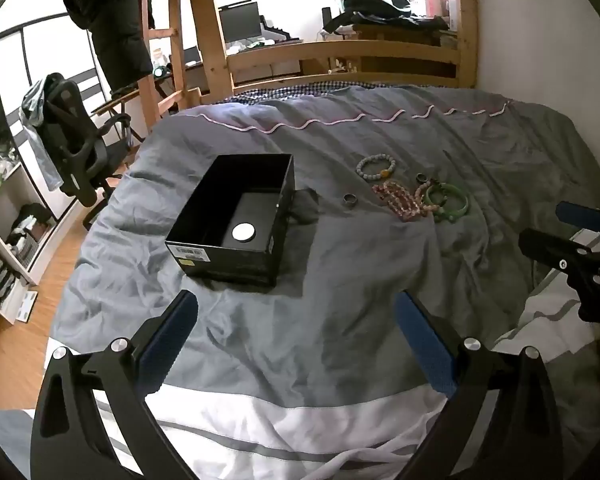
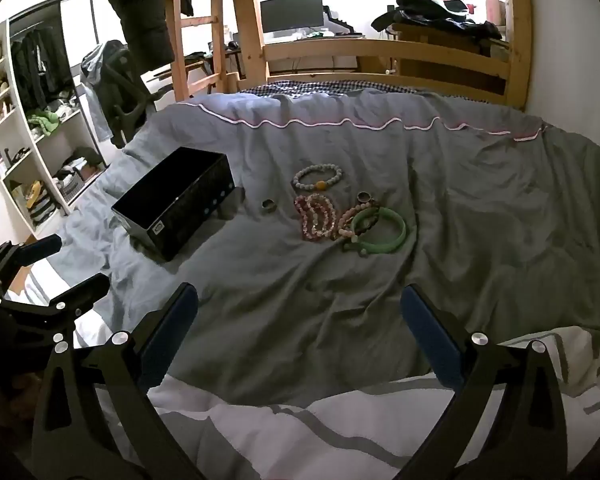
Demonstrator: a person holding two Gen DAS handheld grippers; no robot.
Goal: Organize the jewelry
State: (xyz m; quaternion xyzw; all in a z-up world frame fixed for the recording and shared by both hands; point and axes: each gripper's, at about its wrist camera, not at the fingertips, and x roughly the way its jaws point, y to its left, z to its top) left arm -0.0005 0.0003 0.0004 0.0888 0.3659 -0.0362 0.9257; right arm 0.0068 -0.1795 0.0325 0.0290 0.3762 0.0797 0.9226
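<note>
Blue-padded jaws of the left gripper (image 1: 296, 308) and the right gripper (image 2: 299, 300) stand wide apart over the grey duvet (image 2: 480, 208), gripping nothing. Just beside the black box (image 1: 236, 258) lies a ring (image 2: 269, 205), then beaded bracelets (image 2: 317, 216) and a green bangle (image 2: 384, 232). The box's white label (image 1: 191, 255) is too blurred to read.

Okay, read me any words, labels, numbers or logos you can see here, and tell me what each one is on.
None can be read.
Black box, near end: white and yellow sticker with a barcode and print, too blurred to read.
Black box, side wall in the right wrist view: small round logo, illegible.
White disc inside the box: blank as far as shows.
</note>
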